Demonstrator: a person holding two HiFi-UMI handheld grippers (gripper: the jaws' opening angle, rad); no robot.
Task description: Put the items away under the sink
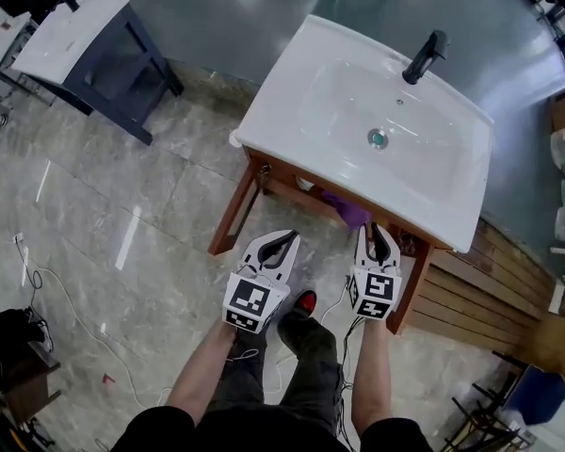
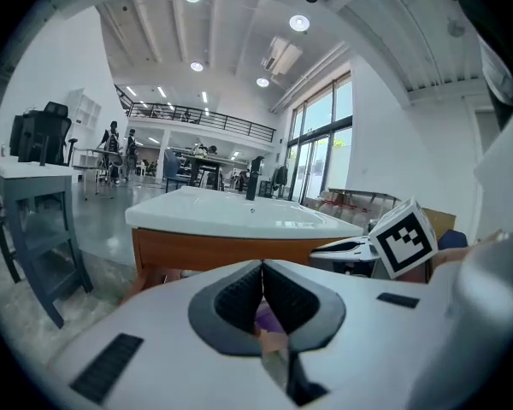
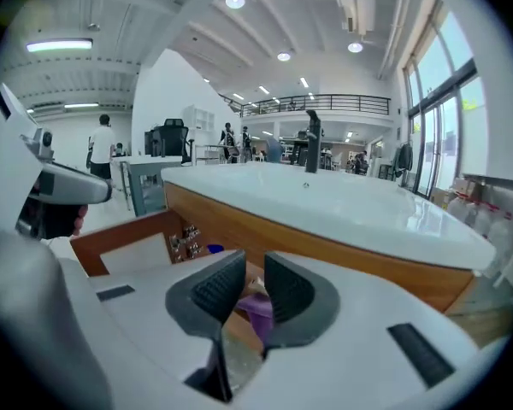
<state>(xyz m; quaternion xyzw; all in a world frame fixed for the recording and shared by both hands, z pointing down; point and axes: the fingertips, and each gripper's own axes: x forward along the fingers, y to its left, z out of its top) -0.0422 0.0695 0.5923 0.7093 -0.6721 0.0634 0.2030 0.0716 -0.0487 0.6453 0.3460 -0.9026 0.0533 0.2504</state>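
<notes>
Apparently I am holding both grippers empty before the sink, with the putting-away looking mostly done.

Nearest, low in the head view, my left gripper is pressing its jaws together on nothing, and my right gripper is keeping a narrow gap, clamping nothing. Beyond them, the purple item is lying under the sink; I am seeing nothing else waiting. Only the right gripper view is showing a small blue object inside the wooden frame.

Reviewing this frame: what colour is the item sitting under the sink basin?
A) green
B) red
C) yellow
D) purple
D: a purple item shows just beneath the front edge of the white sink, inside the wooden stand.
</notes>
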